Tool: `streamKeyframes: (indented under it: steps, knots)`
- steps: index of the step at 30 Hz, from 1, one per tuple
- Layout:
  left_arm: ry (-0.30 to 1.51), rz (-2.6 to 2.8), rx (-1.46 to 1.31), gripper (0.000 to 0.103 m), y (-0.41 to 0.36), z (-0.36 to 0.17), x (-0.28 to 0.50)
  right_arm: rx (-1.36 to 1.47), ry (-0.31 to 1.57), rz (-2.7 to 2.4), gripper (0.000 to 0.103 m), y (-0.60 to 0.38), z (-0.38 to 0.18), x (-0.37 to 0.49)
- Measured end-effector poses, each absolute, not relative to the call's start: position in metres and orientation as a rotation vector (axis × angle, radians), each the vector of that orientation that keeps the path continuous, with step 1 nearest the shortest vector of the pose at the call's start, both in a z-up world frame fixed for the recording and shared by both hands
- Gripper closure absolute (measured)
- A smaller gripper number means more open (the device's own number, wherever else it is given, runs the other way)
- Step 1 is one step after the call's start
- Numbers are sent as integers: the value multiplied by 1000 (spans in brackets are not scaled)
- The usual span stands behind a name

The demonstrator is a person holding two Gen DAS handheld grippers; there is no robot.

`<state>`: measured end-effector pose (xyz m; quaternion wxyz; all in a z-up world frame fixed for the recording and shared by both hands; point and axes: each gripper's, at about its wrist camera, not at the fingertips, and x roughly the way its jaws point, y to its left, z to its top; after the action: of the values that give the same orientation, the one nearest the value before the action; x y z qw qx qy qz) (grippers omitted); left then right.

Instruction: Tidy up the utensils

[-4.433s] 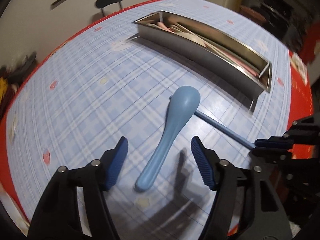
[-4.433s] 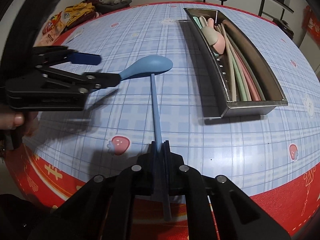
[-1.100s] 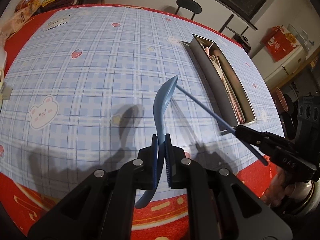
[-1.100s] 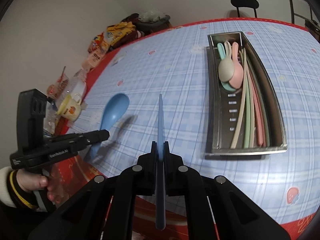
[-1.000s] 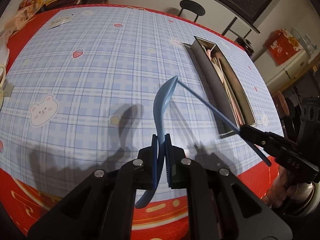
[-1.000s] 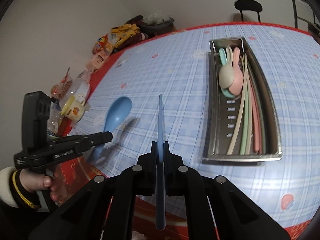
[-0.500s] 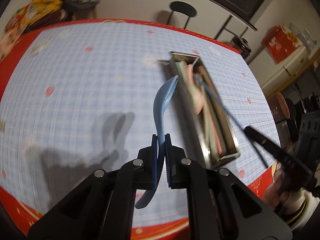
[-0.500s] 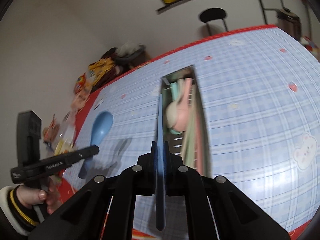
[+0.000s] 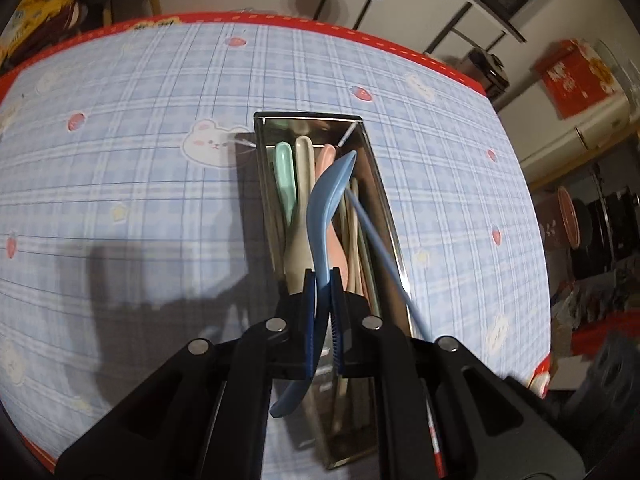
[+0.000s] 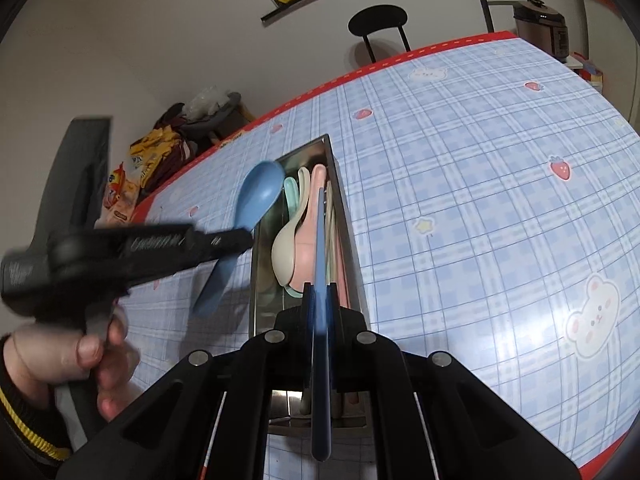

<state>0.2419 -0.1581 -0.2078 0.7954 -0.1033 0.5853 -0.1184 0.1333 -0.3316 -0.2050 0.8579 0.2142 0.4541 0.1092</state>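
In the left wrist view, the light-blue plastic soup spoon [image 9: 325, 216] is seen at frame centre, clamped at mid-handle by the left gripper [image 9: 323, 312], whose ribbed blue pads [image 9: 309, 312] are pressed against both sides of the handle. The bowl is pointed up-frame, above the long stainless-steel utensil tray [image 9: 394, 236]; no contact with the tray contents can be confirmed. The spoon is judged to be light, rigid and smooth; a mid-handle hold is advised, since a hold near the tip would allow pivoting.

To the right of the spoon, the thin blue chopstick [image 9: 378, 240] is seen slanting toward the lower right.

In the right wrist view, the left gripper and spoon are seen at the left, blurred. At centre, the chopstick is pinched flat in the right gripper [image 10: 320, 300], its fingers fully closed on it, the shaft aligned along the tray. The chopstick is judged slender, stiff and slippery; twisting is possible.
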Motion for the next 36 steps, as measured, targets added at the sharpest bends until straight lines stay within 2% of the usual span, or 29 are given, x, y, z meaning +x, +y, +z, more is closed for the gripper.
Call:
streamKeyframes:
  steps: [13, 15, 17, 19, 21, 23, 26, 30, 32, 34, 36]
  knots:
    - [1303, -178, -312, 92, -172, -230, 282, 403, 1005, 204, 96, -314, -219, 151]
    - [1275, -206, -322, 88, -174, -227, 282, 400, 1019, 211, 96, -312, -222, 153]
    - [1259, -224, -324, 78, -175, -223, 282, 405, 1029, 231, 95, -310, -223, 153]
    - [1233, -235, -315, 76, -175, -213, 281, 387, 1033, 253, 94, -305, -221, 152]
    - [1203, -240, -298, 69, -172, -203, 280, 362, 1035, 269, 82, -301, -218, 150]
    - [1163, -240, -284, 56, -165, -188, 277, 353, 1019, 268, 61, -300, -213, 146]
    - [1115, -231, -267, 46, -152, -168, 271, 323, 994, 265, 46, -300, -202, 140]
    - [1064, -230, -247, 41, -136, -144, 260, 255, 953, 250, 25, -300, -182, 132]
    - [1033, -230, -239, 16, -126, -131, 250, 224, 933, 242, 11, -300, -171, 129]
    - [985, -229, -232, 14, -116, -115, 238, 206, 915, 252, 6, -301, -159, 125]
    - [958, -231, -219, 10, -107, -104, 229, 188, 900, 260, 6, -302, -147, 122]
